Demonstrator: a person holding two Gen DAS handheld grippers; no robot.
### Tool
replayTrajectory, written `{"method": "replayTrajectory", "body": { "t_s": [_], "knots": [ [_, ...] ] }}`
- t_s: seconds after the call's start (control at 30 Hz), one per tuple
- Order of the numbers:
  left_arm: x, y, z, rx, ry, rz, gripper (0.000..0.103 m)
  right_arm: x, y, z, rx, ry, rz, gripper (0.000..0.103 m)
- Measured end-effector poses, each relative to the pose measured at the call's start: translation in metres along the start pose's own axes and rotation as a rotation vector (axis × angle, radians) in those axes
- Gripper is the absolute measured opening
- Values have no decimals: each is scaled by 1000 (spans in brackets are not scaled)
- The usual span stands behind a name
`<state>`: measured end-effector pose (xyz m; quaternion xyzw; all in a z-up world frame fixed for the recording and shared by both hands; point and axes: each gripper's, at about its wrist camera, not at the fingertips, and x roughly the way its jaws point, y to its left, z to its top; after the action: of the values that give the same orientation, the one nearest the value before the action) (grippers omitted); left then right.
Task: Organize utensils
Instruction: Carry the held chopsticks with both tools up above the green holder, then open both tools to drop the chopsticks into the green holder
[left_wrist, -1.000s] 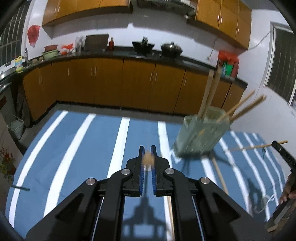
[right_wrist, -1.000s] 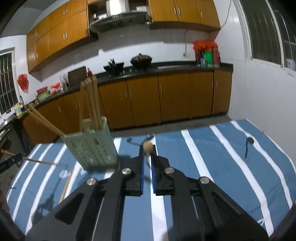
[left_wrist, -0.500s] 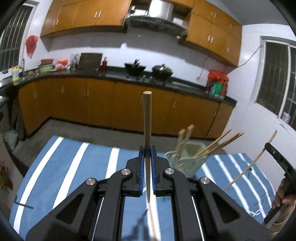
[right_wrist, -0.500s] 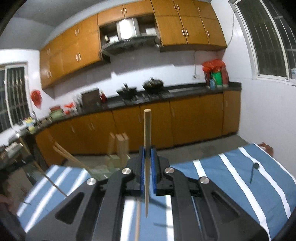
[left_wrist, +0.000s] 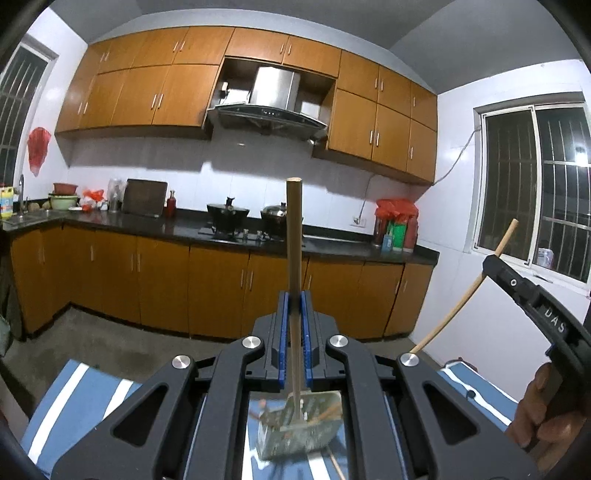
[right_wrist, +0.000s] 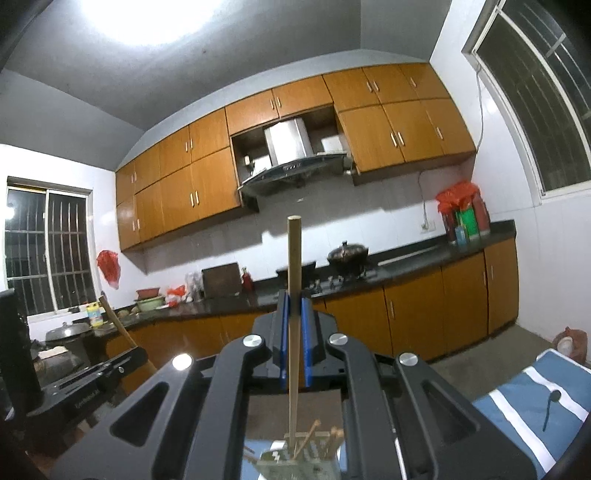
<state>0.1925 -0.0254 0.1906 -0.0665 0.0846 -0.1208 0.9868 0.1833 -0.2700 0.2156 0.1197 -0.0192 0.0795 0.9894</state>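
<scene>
My left gripper (left_wrist: 294, 328) is shut on a wooden chopstick (left_wrist: 294, 258) that stands upright, its lower tip over the pale green utensil holder (left_wrist: 299, 432) below. My right gripper (right_wrist: 293, 332) is shut on another upright chopstick (right_wrist: 294, 295), its lower end reaching into the same holder (right_wrist: 299, 458), which holds several chopsticks. The right gripper also shows at the right of the left wrist view (left_wrist: 532, 295), with its chopstick (left_wrist: 465, 291) slanting upward. The left gripper shows at the left of the right wrist view (right_wrist: 92, 384).
The table has a blue cloth with white stripes (left_wrist: 74, 402). A dark spoon (right_wrist: 551, 404) lies on the cloth at the right. One loose chopstick (left_wrist: 337, 466) lies beside the holder. Kitchen counter and cabinets (left_wrist: 184, 280) stand behind.
Both grippers have tilted up from looking down at the table and turned their chopsticks upright. Both have moved over the holder, which now lies below them.
</scene>
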Motion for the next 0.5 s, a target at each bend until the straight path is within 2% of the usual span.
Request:
{"method": "replayTrajectory", "body": {
  "t_s": [0.13, 0.27, 0.5],
  "knots": [
    [28, -2, -10, 3, 16, 21, 7, 28, -1, -13, -35, -4, -32, 8],
    [49, 5, -29, -12, 46, 31, 7, 58, -6, -36, -56, 53, -53, 8],
    [69, 10, -53, -24, 95, 40, 7, 82, -13, -65, -46, 147, -61, 8]
  ]
}}
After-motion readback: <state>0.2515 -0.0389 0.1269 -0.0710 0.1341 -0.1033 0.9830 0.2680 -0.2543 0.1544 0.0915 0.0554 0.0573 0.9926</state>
